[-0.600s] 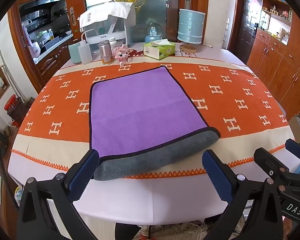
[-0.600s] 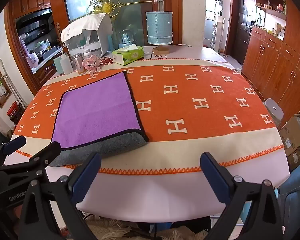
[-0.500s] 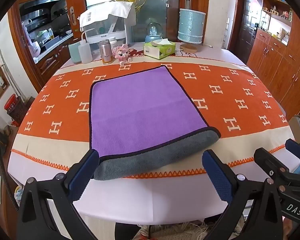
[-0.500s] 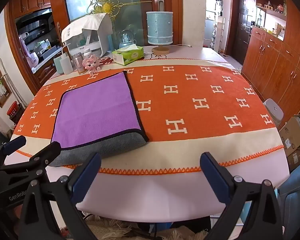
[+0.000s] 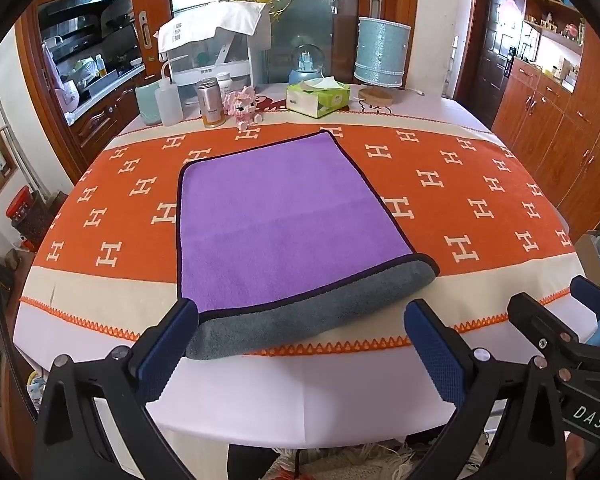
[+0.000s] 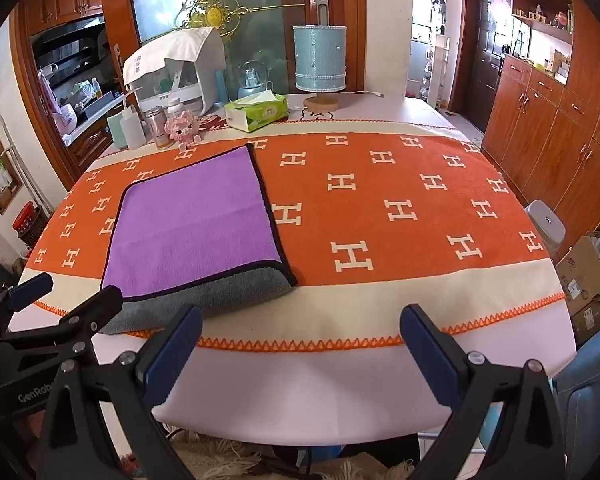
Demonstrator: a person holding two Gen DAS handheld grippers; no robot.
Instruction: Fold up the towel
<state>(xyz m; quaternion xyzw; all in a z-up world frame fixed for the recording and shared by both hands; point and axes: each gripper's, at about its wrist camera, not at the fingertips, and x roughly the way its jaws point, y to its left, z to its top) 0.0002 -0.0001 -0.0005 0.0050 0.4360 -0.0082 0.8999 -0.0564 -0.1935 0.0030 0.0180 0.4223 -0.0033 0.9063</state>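
A green cardboard tissue box (image 5: 318, 98) at upper centre holds white tissue; the folded purple-and-grey microfibre towel (image 5: 284, 224) lies flat mid-frame, both black two-finger grippers (image 5: 300, 340) (image 6: 300, 340) spread wide, empty.

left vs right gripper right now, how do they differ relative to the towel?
The left gripper faces the towel squarely, whose grey near edge lies between its fingers; the right gripper faces bare tablecloth, with the towel off to its left. The left gripper's left fingertip overlaps the towel's near corner in view; the right gripper's fingers frame no towel. Both are open, empty, at the near table edge.
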